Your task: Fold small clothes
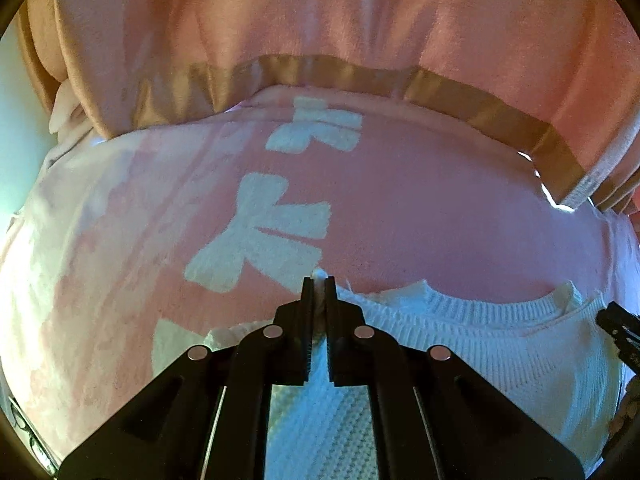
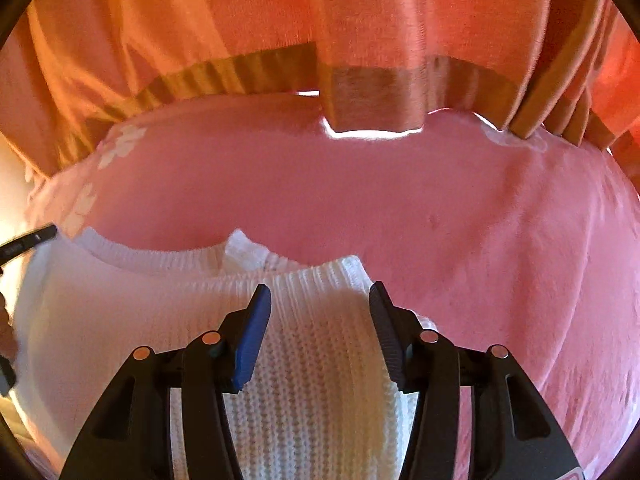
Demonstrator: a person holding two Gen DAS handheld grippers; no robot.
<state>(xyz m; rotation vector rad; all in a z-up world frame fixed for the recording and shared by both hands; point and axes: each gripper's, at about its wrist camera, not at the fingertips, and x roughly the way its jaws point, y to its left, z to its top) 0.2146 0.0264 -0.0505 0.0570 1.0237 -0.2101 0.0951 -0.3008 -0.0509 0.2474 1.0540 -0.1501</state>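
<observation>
1. Left wrist view: my left gripper [image 1: 319,280] is pinched tight on a bit of the white knit sweater [image 1: 460,344], a tuft of white yarn showing between its tips. The sweater lies flat on the pink blanket [image 1: 420,216], with its ribbed neckline [image 1: 448,316] just right of my tips.
2. Same view: white block shapes [image 1: 264,236] on the blanket sit just beyond the sweater, up and left of my tips. Farther past them a brown band [image 1: 360,76] edges a pink hanging fabric [image 1: 320,8] that closes off the view behind. At the sweater's right edge a black tip of my right gripper [image 1: 618,328] pokes in.
3. Right wrist view: my right gripper [image 2: 320,300] stands about half open over the sweater [image 2: 320,360], 1 finger either side of a raised ribbed fold; the pads [image 2: 252,340] are not pressing on it.
4. Same view: the neckline [image 2: 160,258] lies left of that fold, and a black part of my left gripper [image 2: 28,242] shows at the sweater's far left. The blanket [image 2: 400,200] spreads beyond and right of the sweater, up to the banded hanging fabric [image 2: 360,8].
</observation>
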